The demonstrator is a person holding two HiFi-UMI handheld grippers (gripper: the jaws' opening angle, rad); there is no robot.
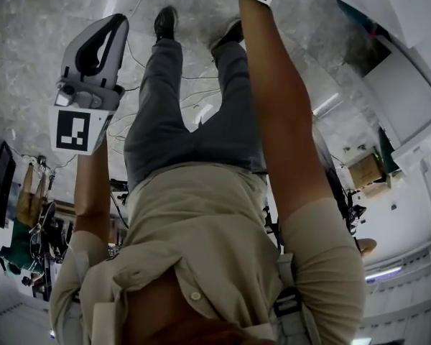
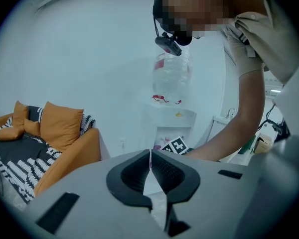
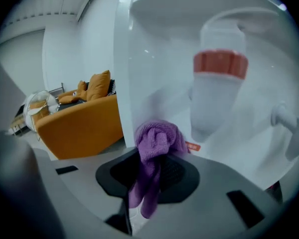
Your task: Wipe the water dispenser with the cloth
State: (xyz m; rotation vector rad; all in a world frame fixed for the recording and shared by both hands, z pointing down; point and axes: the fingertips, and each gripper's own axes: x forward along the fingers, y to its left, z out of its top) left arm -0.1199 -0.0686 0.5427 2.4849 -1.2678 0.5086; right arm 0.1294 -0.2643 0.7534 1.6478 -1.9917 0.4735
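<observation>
Right gripper view: right gripper (image 3: 157,159) clamped on fuzzy purple cloth (image 3: 158,133), white plastic water dispenser (image 3: 152,59) just ahead | cloth's orange tag (image 3: 192,146): print unreadable | left gripper (image 2: 150,156): jaws together, nothing between.

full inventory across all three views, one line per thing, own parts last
water dispenser: one, white, by the far wall in the left gripper view
bottle: one, clear, on top of the dispenser
tap: one, white with a red band, in the dispenser recess
cloth: one, purple, clamped in the right gripper
sofa: one, orange, left of the dispenser
cushions: at least two, orange, on the sofa
blanket: one, black-and-white striped, on the sofa
left gripper: grey, jaws together, empty
right gripper: grey, shut on the cloth
person: beige shirt, grey trousers, standing
</observation>
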